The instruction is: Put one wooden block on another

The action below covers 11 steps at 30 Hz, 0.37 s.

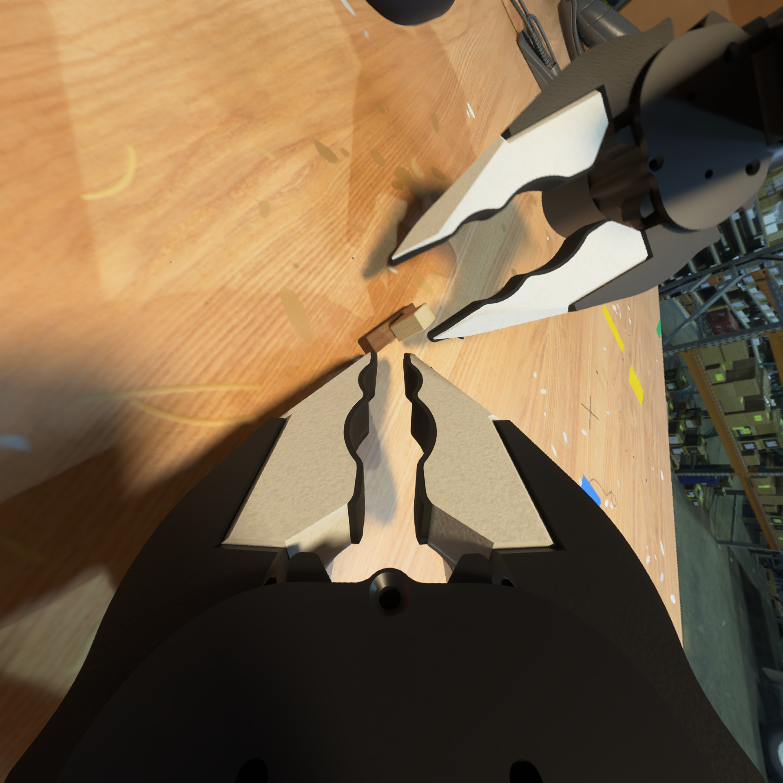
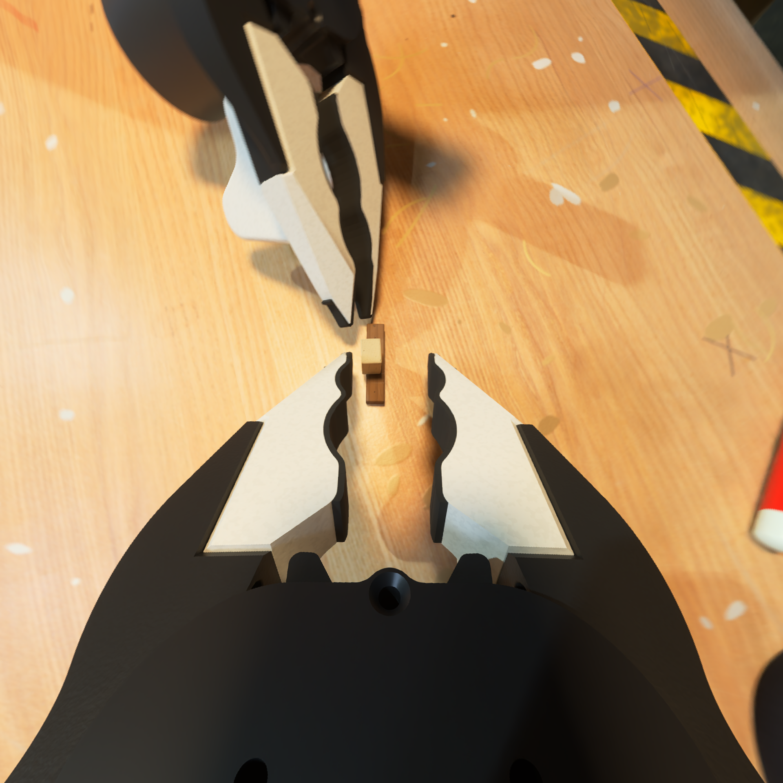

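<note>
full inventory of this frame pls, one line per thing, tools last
pale wooden block: 1, light beige, resting on top of the brown block, between the two tools
brown wooden block: 1, dark brown, long and flat, lying on the bench under the pale block
workbench: 1, light wood with white paint flecks and pencilled crosses
hazard tape: 1 strip, yellow and black, along the bench's far right edge
red object: 1, red with a white end, at the right edge, cut off by the frame
shelving with boxes: grey and orange racks, beyond the bench edge
right tool: 1, black with white fingers, open, holding nothing
left tool: 1, same colours, narrow gap between fingers, holding nothing
</note>
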Tool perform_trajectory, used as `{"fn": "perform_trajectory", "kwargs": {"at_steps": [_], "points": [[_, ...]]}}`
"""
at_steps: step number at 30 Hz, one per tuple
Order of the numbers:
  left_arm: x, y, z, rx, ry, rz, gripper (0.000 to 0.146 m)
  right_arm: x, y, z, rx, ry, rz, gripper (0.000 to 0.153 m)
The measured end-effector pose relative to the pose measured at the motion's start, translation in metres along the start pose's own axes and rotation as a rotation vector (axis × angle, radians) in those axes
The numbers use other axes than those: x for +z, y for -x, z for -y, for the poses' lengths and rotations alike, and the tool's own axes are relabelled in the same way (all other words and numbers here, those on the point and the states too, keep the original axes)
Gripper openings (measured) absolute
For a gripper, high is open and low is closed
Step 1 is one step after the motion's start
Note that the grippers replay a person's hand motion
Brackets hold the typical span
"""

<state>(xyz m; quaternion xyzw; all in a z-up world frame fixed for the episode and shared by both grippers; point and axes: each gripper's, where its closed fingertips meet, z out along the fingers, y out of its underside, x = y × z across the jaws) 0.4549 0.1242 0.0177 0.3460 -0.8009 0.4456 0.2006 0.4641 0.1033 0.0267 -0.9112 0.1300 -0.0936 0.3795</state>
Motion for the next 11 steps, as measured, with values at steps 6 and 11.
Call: {"fn": "perform_trajectory", "kwargs": {"at_steps": [6,11], "points": [[0.0000,0.0001,-0.0001,0.000,0.001,0.000,0.012,0.0034,-0.0041,-0.0065,0.296,-0.022,0.123,0.048],[0.0000,0.0004,0.0000,-0.001,0.001,0.000,0.011,0.0042,-0.0051,-0.0039,0.351,-0.046,0.154,0.048]]}}
